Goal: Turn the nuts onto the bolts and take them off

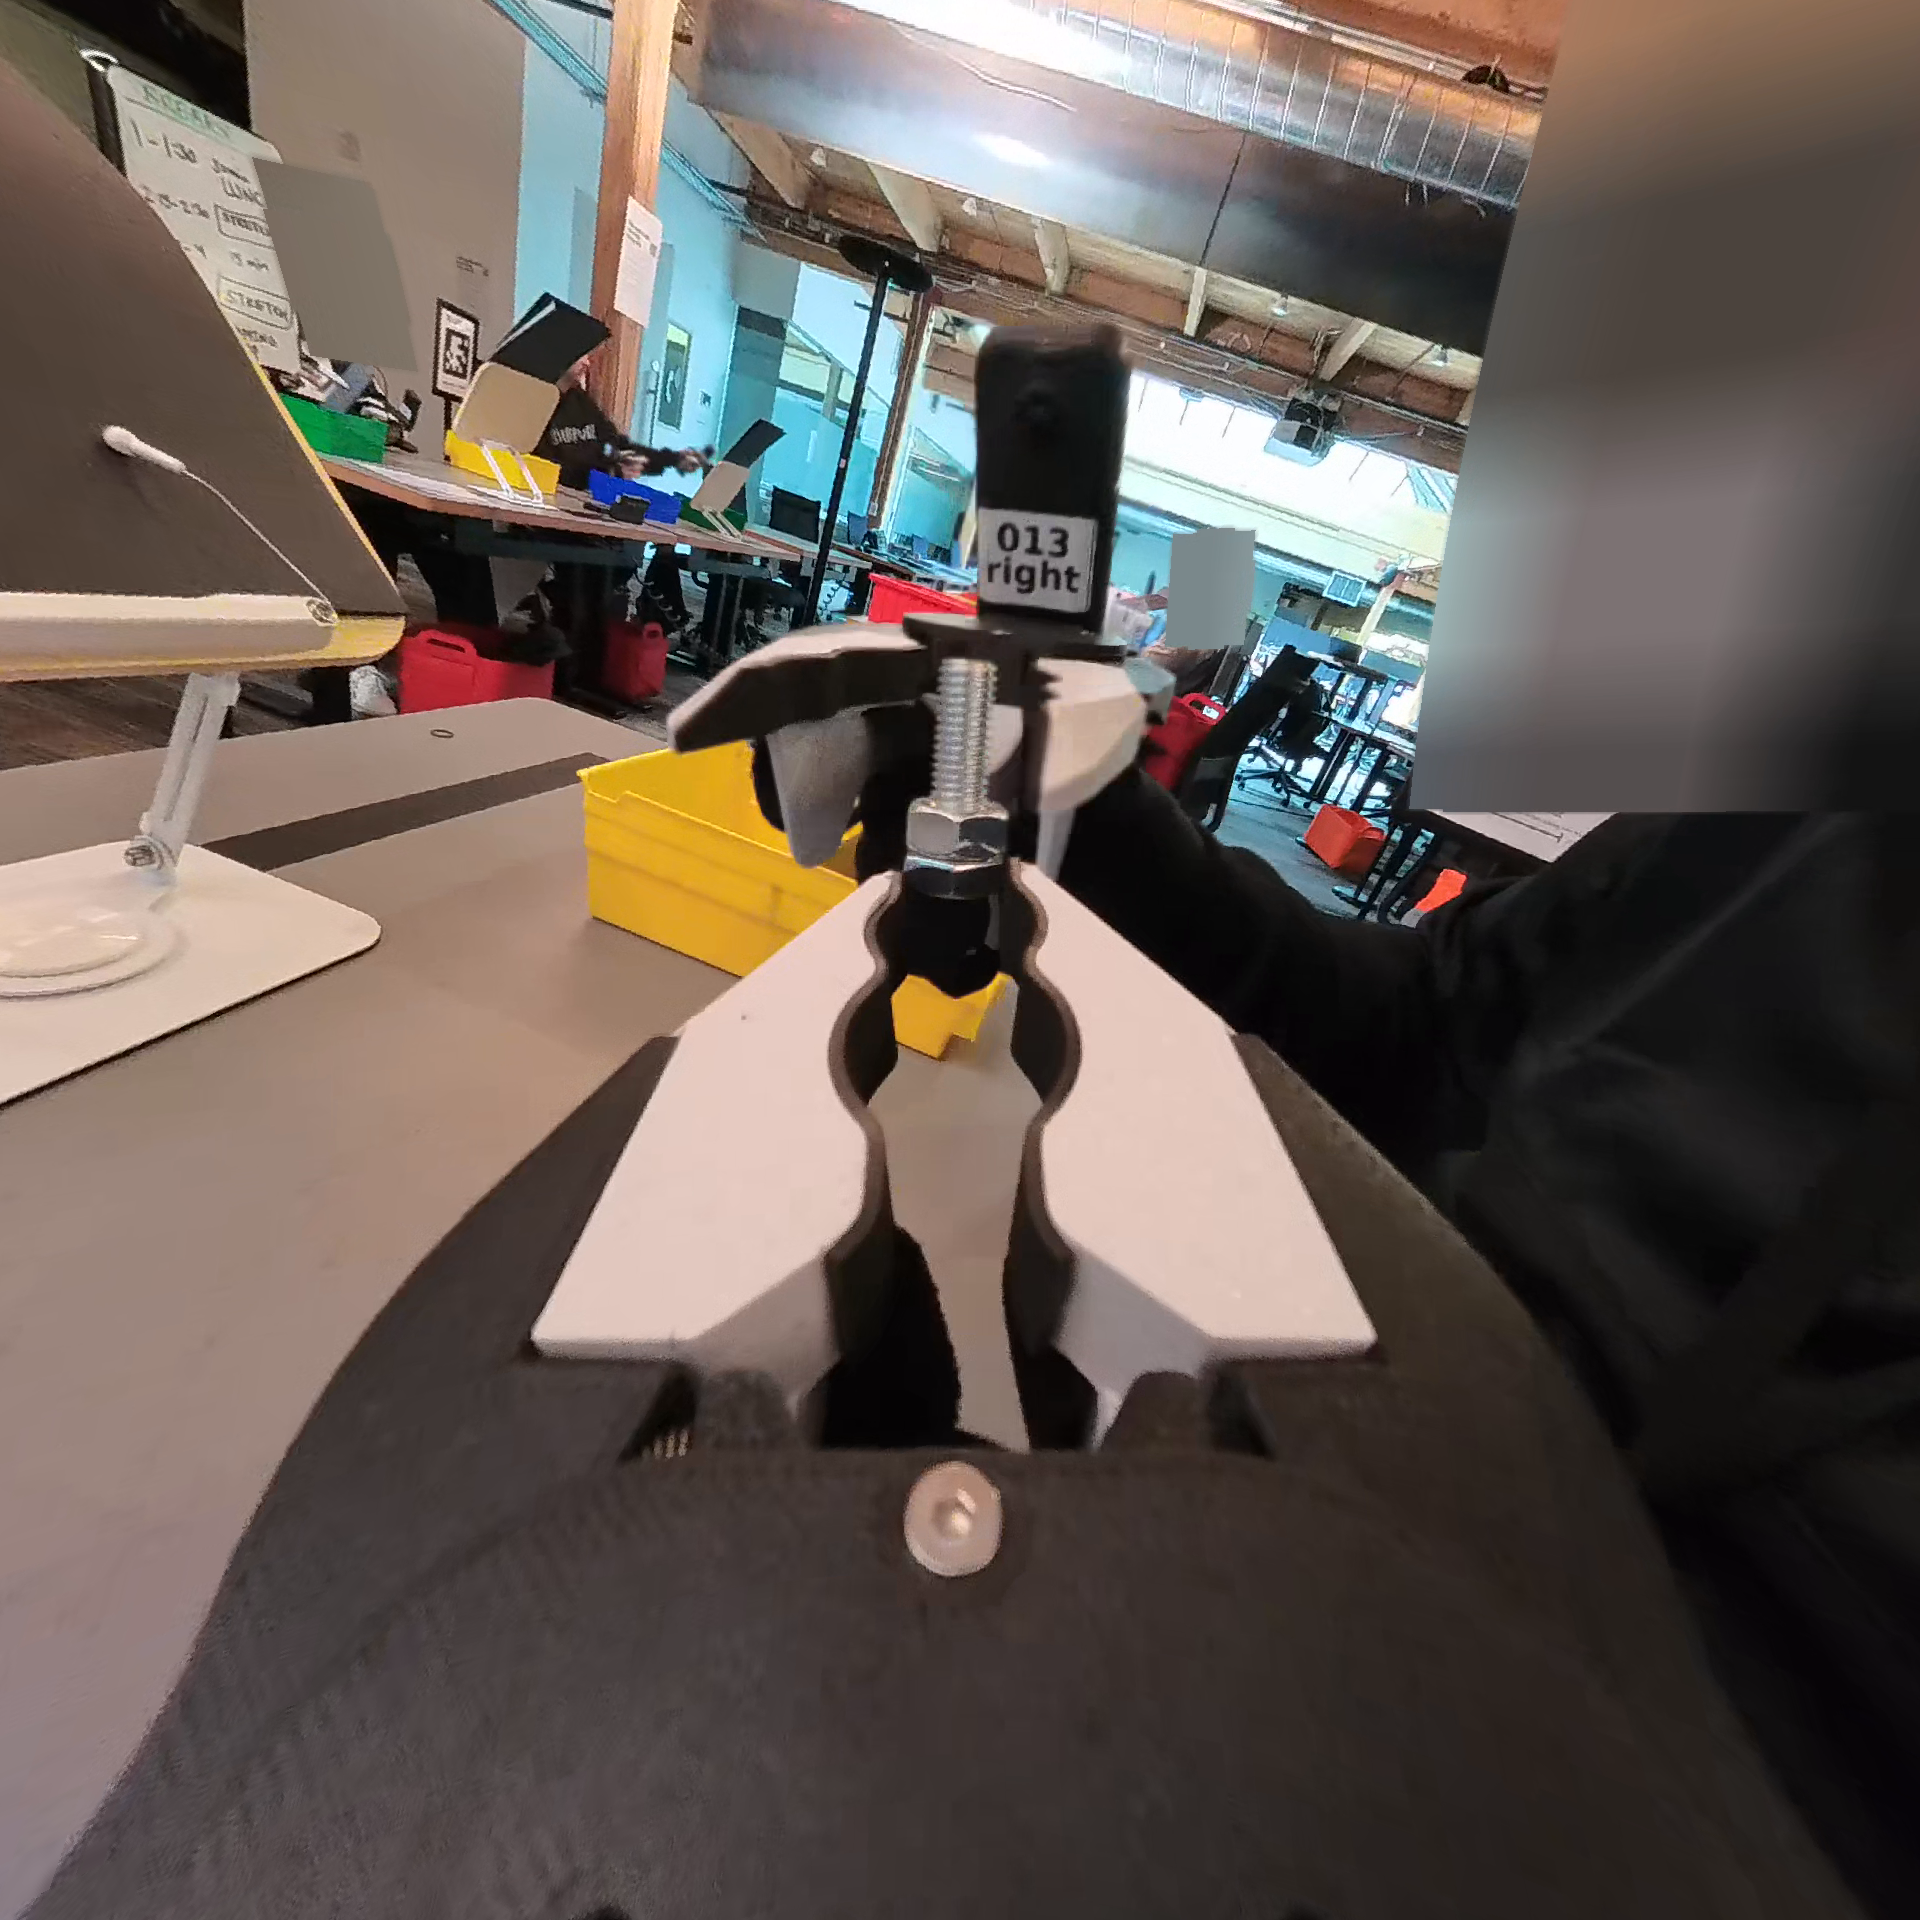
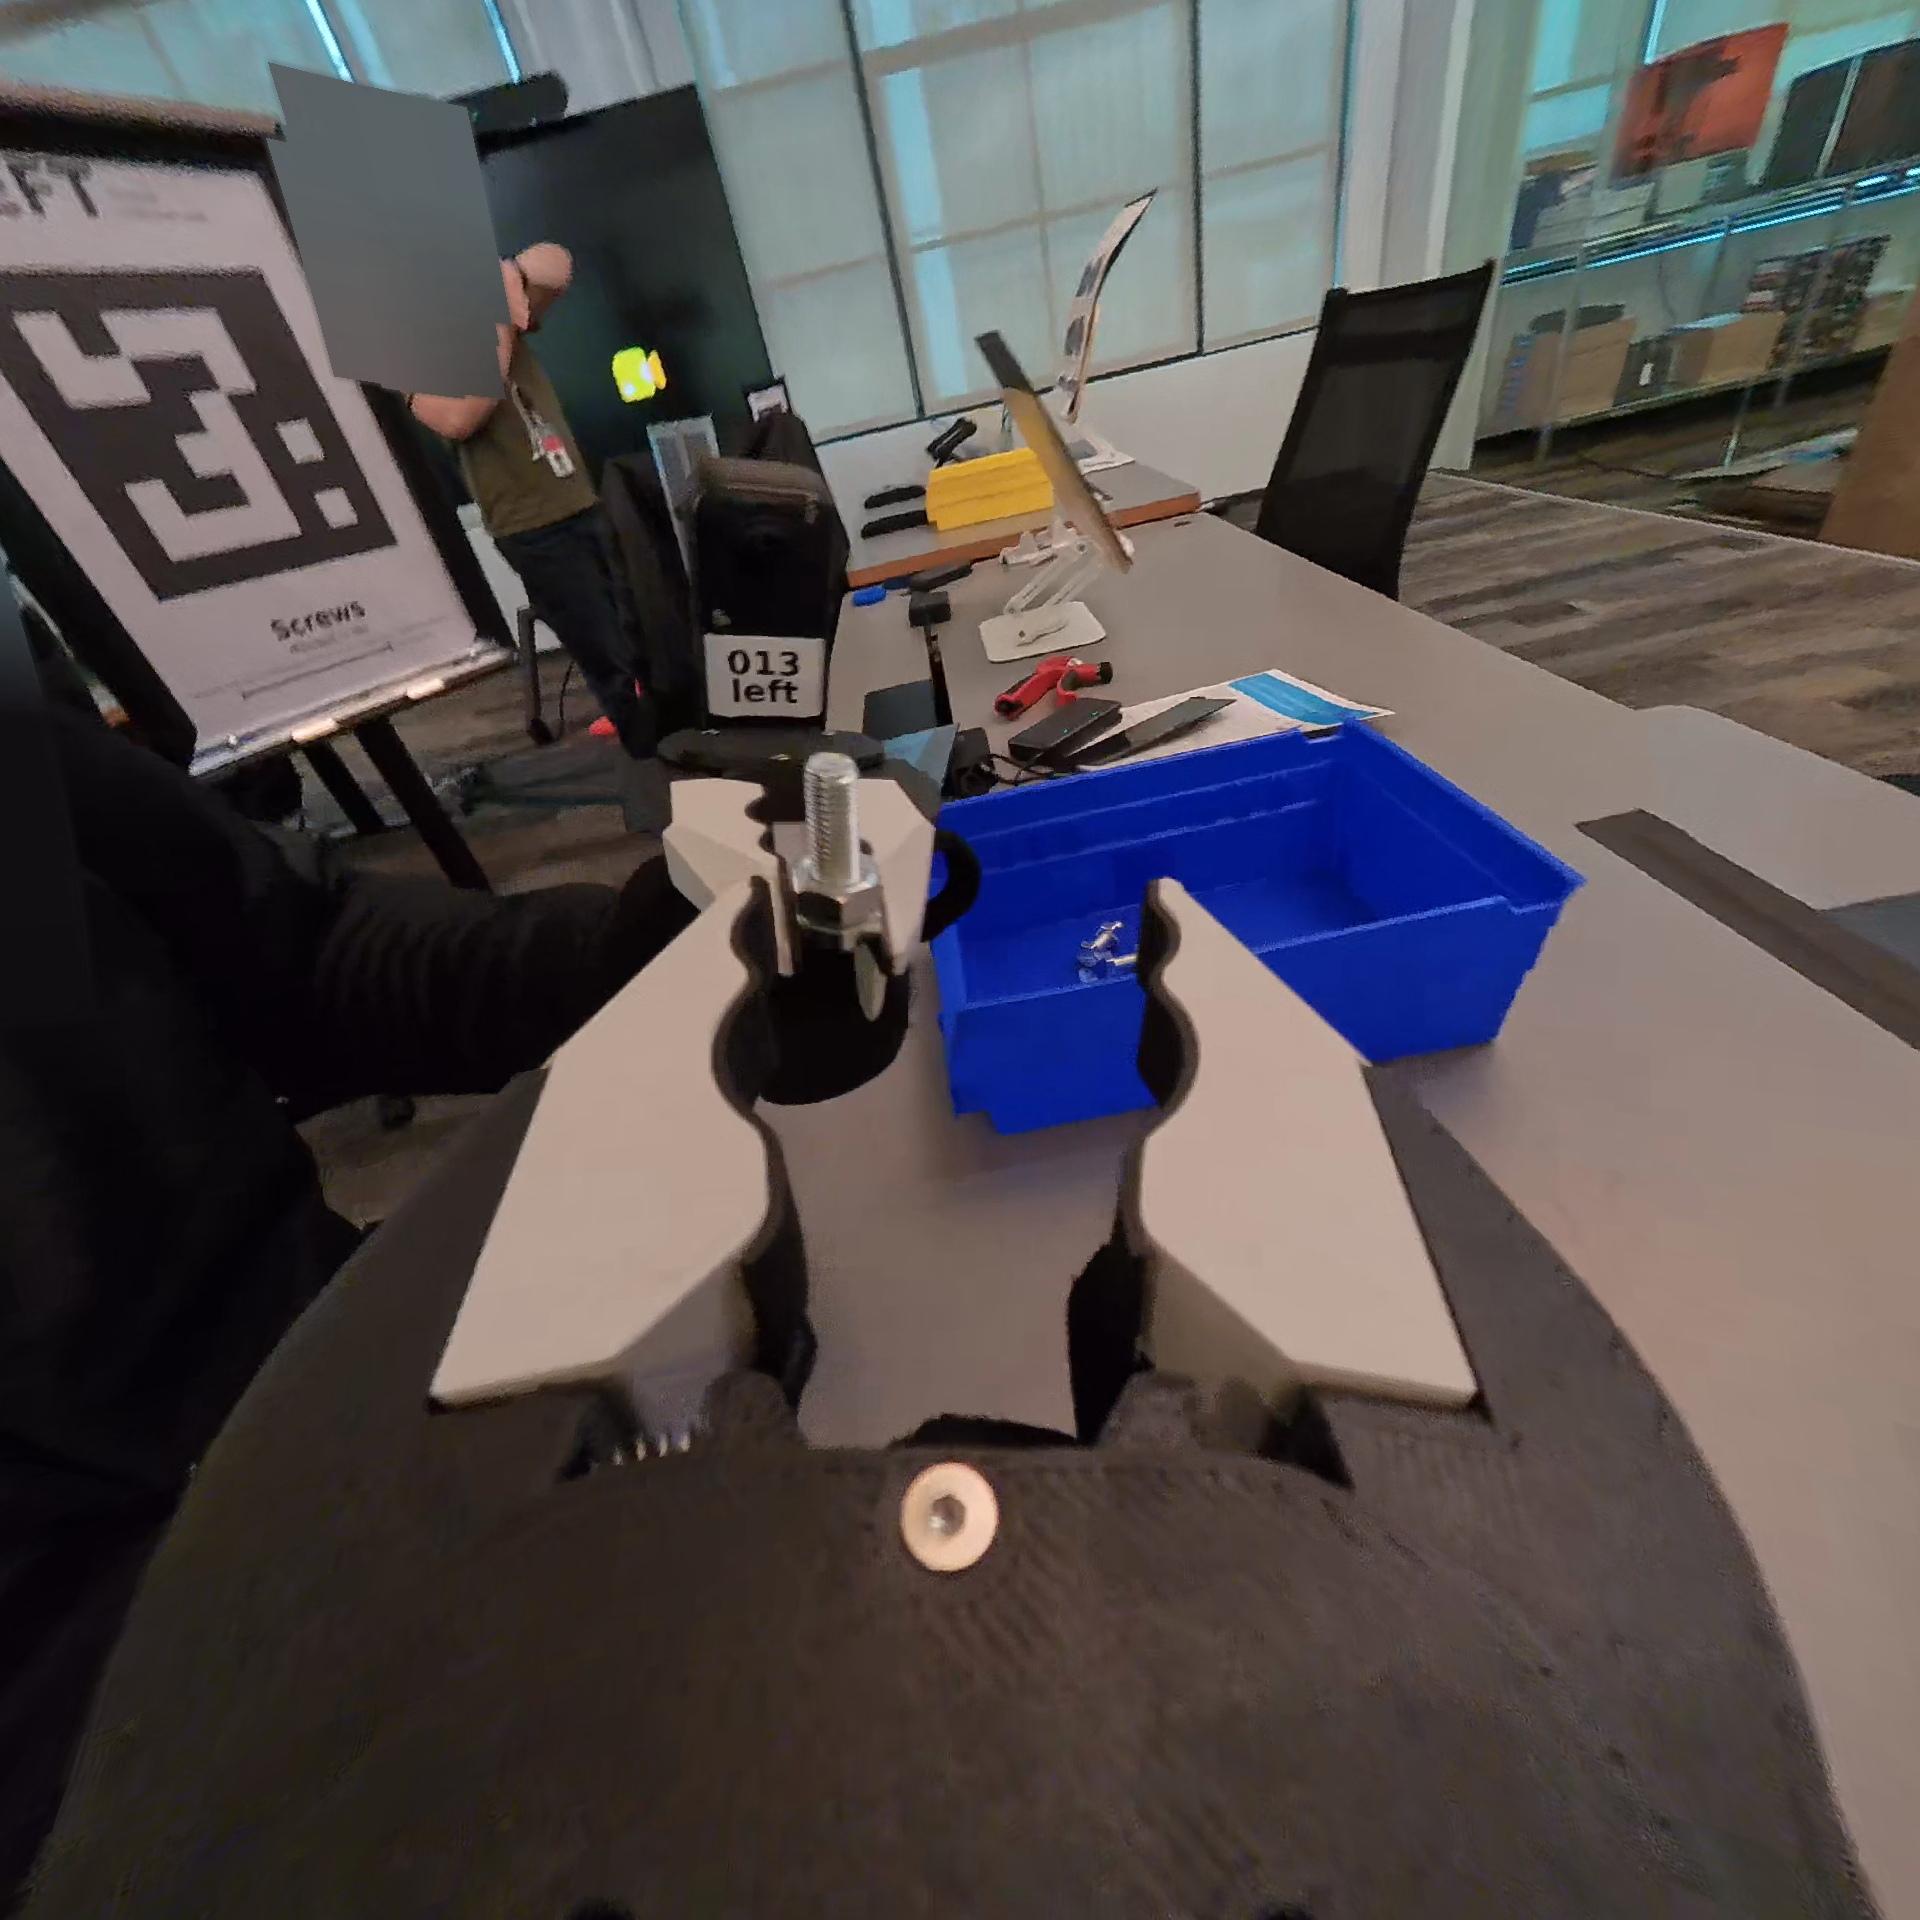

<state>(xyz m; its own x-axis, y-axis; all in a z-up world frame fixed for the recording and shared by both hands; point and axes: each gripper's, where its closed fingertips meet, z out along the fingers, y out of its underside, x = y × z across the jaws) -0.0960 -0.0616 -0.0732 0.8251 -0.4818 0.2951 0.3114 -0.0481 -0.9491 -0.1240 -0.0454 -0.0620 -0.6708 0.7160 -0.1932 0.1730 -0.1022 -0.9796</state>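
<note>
My left gripper is shut on the lower end of a silver bolt and holds it upright above the grey table. A hex nut sits on the thread just above the fingertips. My right gripper is open and empty. Its left finger is right beside the bolt and nut. In the left wrist view the right gripper faces me with its fingers spread on either side of the bolt's thread. In the right wrist view the left gripper faces me, holding the bolt.
A yellow bin stands on the table behind the grippers. A blue bin with a few loose bolts stands to the right. A white tablet stand is at the left. Black sleeves hold the grippers. Phones and tools lie farther back. Less than 4 cm separates the two grippers' tips.
</note>
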